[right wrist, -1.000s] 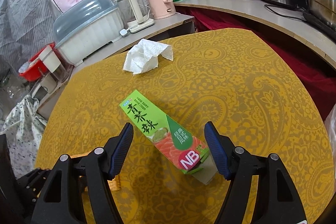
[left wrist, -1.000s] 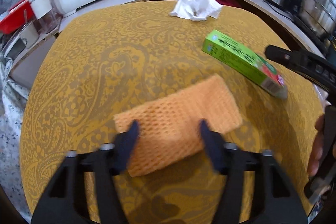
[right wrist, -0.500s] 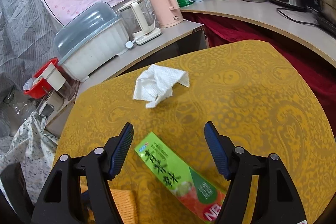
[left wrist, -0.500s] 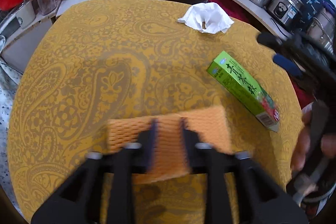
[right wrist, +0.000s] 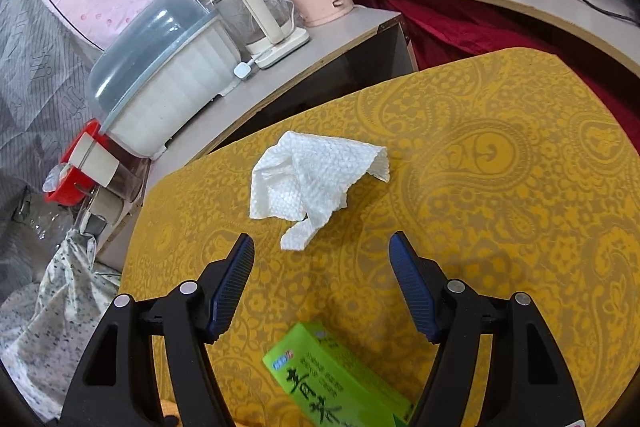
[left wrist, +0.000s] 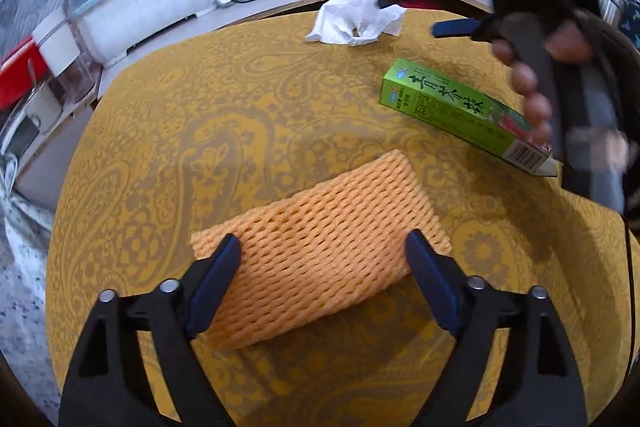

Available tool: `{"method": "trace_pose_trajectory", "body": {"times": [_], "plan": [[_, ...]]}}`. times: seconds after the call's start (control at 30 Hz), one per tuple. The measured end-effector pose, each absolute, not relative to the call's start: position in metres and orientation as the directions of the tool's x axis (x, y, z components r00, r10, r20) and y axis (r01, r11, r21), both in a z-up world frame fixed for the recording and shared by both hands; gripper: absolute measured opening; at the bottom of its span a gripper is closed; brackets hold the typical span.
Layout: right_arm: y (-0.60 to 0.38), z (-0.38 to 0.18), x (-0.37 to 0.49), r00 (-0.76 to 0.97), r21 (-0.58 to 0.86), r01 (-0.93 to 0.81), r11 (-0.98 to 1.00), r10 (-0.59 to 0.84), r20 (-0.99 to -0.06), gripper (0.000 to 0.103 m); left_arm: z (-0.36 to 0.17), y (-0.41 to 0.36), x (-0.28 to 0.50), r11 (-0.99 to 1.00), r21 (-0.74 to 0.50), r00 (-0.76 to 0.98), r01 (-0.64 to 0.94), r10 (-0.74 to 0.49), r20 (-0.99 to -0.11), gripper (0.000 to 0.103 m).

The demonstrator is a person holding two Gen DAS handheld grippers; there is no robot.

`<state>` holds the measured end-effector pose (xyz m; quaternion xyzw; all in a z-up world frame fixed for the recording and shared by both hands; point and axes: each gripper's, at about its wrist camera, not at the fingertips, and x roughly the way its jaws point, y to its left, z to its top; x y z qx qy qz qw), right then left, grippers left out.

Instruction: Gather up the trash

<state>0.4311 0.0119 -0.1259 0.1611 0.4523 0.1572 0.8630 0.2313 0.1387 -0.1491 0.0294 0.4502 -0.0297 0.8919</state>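
We hold the left gripper [left wrist: 322, 259] spread wide over the orange foam mesh fruit sleeve [left wrist: 320, 247], which lies flat on the yellow paisley tablecloth [left wrist: 200, 131]. It looks light and compressible; pinch across its short width. The right gripper [right wrist: 322, 255], also spread and empty, faces the crumpled white paper towel [right wrist: 312, 183], probably limp; the green cardboard box [right wrist: 336, 375] lies below.
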Motion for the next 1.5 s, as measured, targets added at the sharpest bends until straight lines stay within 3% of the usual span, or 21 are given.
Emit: {"method": "trace_pose_trajectory", "body": {"times": [0.1, 0.13, 0.17, 0.2, 0.23, 0.33, 0.37, 0.47, 0.5, 0.87, 0.93, 1.0, 1.03, 1.07, 1.5], "plan": [[0.022, -0.131, 0.444, 0.529, 0.400, -0.126, 0.908, 0.403, -0.747, 0.067, -0.147, 0.141, 0.234, 0.997, 0.002, 0.595, 0.075, -0.043, -0.802, 0.054], [0.025, -0.133, 0.448, 0.524, 0.395, -0.123, 0.910, 0.398, -0.753, 0.066, -0.147, 0.142, 0.235, 0.998, -0.001, 0.598, 0.064, -0.039, -0.800, 0.041], [0.027, -0.136, 0.452, 0.519, 0.398, -0.120, 0.909, 0.399, -0.755, 0.060, -0.146, 0.144, 0.237, 0.999, -0.006, 0.599, 0.053, -0.037, -0.800, 0.031], [0.028, -0.138, 0.454, 0.514, 0.402, -0.118, 0.908, 0.402, -0.758, 0.055, -0.146, 0.147, 0.238, 0.999, -0.020, 0.597, 0.040, -0.040, -0.802, 0.028], [0.029, -0.140, 0.456, 0.504, 0.405, -0.114, 0.907, 0.405, -0.763, 0.042, -0.145, 0.149, 0.240, 0.999, -0.030, 0.595, 0.029, -0.042, -0.803, 0.020], [0.029, -0.144, 0.458, 0.498, 0.409, -0.111, 0.906, 0.407, -0.766, 0.009, -0.144, 0.155, 0.244, 0.998, -0.070, 0.586, 0.010, -0.062, -0.808, 0.012], [0.028, -0.142, 0.456, 0.501, 0.410, -0.112, 0.905, 0.408, -0.763, 0.004, -0.144, 0.156, 0.245, 0.997, -0.078, 0.585, 0.006, -0.067, -0.808, 0.010], [0.022, -0.130, 0.445, 0.531, 0.415, -0.125, 0.901, 0.414, -0.739, 0.002, -0.141, 0.158, 0.245, 0.995, -0.102, 0.582, -0.005, -0.081, -0.809, 0.007], [0.020, -0.126, 0.441, 0.539, 0.414, -0.129, 0.901, 0.414, -0.733, 0.002, -0.140, 0.158, 0.245, 0.994, -0.106, 0.580, -0.006, -0.083, -0.810, 0.000], [-0.049, -0.057, 0.373, 0.665, 0.458, -0.121, 0.881, 0.414, -0.622, 0.002, -0.118, 0.166, 0.231, 0.979, -0.200, 0.584, -0.041, -0.139, -0.800, 0.000], [-0.060, -0.051, 0.359, 0.675, 0.462, -0.120, 0.879, 0.413, -0.611, 0.002, -0.118, 0.173, 0.227, 0.968, -0.246, 0.577, -0.043, -0.177, -0.797, 0.006], [-0.071, -0.043, 0.345, 0.689, 0.470, -0.118, 0.875, 0.413, -0.595, 0.002, -0.121, 0.180, 0.224, 0.966, -0.251, 0.572, -0.059, -0.173, -0.802, 0.046], [-0.075, -0.039, 0.340, 0.697, 0.472, -0.117, 0.874, 0.410, -0.588, 0.002, -0.122, 0.183, 0.218, 0.970, -0.239, 0.586, -0.053, -0.164, -0.794, 0.074], [-0.081, -0.035, 0.334, 0.705, 0.474, -0.115, 0.873, 0.408, -0.581, 0.002, -0.121, 0.185, 0.214, 0.974, -0.220, 0.609, -0.052, -0.144, -0.780, 0.080], [-0.126, -0.004, 0.276, 0.769, 0.514, -0.080, 0.854, 0.381, -0.513, 0.002, -0.152, 0.144, 0.218, 0.964, 0.145, 0.591, 0.223, -0.015, -0.806, 0.082]]}}
